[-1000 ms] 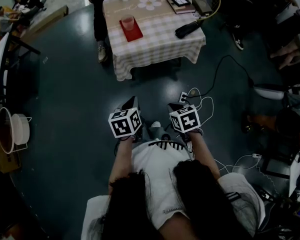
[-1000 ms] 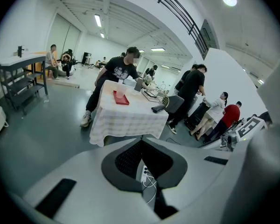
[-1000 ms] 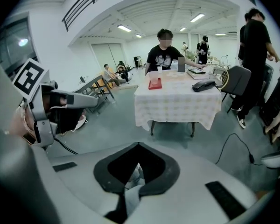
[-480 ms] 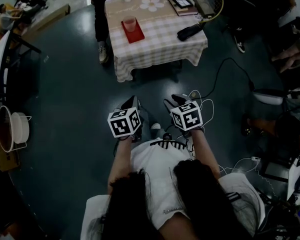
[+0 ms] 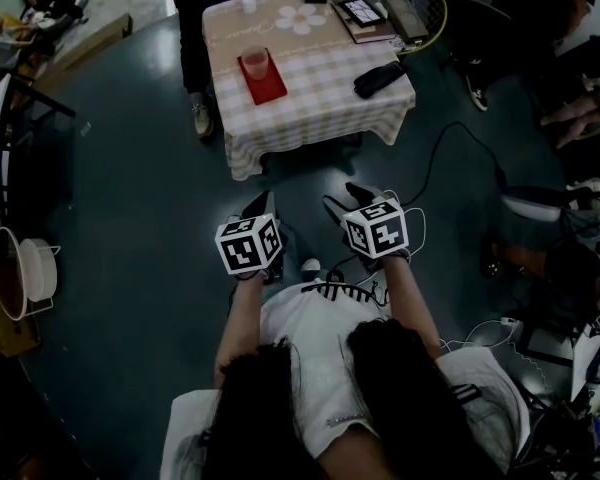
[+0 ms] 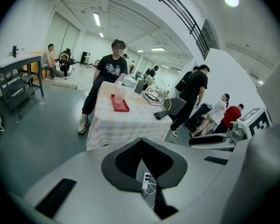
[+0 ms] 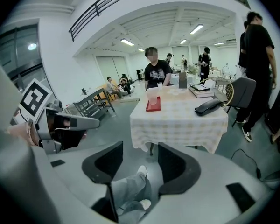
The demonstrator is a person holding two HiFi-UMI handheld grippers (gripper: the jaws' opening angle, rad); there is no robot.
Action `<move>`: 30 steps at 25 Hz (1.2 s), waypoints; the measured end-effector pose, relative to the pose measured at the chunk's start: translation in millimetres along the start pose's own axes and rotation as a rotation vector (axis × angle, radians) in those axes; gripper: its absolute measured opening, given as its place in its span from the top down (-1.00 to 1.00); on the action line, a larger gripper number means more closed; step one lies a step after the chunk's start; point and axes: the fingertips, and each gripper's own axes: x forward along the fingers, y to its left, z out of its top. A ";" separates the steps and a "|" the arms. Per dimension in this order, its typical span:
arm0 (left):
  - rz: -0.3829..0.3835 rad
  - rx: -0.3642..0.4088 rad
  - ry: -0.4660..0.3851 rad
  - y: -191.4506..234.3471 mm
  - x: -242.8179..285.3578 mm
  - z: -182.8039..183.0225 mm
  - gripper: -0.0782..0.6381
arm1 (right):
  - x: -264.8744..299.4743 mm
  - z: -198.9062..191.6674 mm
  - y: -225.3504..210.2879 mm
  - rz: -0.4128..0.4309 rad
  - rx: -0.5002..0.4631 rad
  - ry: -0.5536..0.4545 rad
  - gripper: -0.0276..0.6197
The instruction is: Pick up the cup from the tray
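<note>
While both tongs hang well short of the table, a round pale basin [image 5: 25, 271] sits on the floor at the far left of the head view. My left gripper [image 5: 263, 208] comes next, held out over the dark floor, its marker cube facing up. In the left gripper view its jaws lie together with nothing clamped; only floor and a white power strip [image 6: 147, 182] show through the small gap beneath the left gripper [image 6: 142, 158]. Ahead, well apart from both tongs, stands the table [image 5: 310, 108] under a checked cloth. The cup [image 5: 256, 65], pale pink and upright, stands on the red tray [image 5: 268, 88] near the table's left end, and a person in dark clothes [image 5: 195, 28] stands just beside that end. From the left gripper view the cup [image 6: 119, 94] and tray [image 6: 123, 108] sit just in front of that person. My right gripper [image 5: 345, 200] is level with the left one, and its jaws are opening, with empty space between them. In the right gripper view only a trouser leg and a white shoe [image 7: 141, 171] on the floor show through the gap of the right gripper [image 7: 140, 164], with the cup [image 7: 152, 96] far off on its tray [image 7: 153, 107]. Further right on the cloth lies a black case [image 5: 380, 78], and cables [image 5: 450, 138] trail over the floor at the right.
</note>
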 end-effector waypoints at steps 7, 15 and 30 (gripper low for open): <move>0.002 -0.008 0.014 18.9 38.0 39.2 0.77 | 35.8 39.9 -18.0 0.004 0.003 0.013 0.18; 0.003 -0.016 0.036 48.1 71.7 85.2 0.77 | 72.9 94.5 -25.5 -0.013 -0.002 0.013 0.09; -0.019 0.003 0.063 96.9 109.2 152.8 0.77 | 138.9 172.4 -28.4 -0.042 -0.013 0.005 0.01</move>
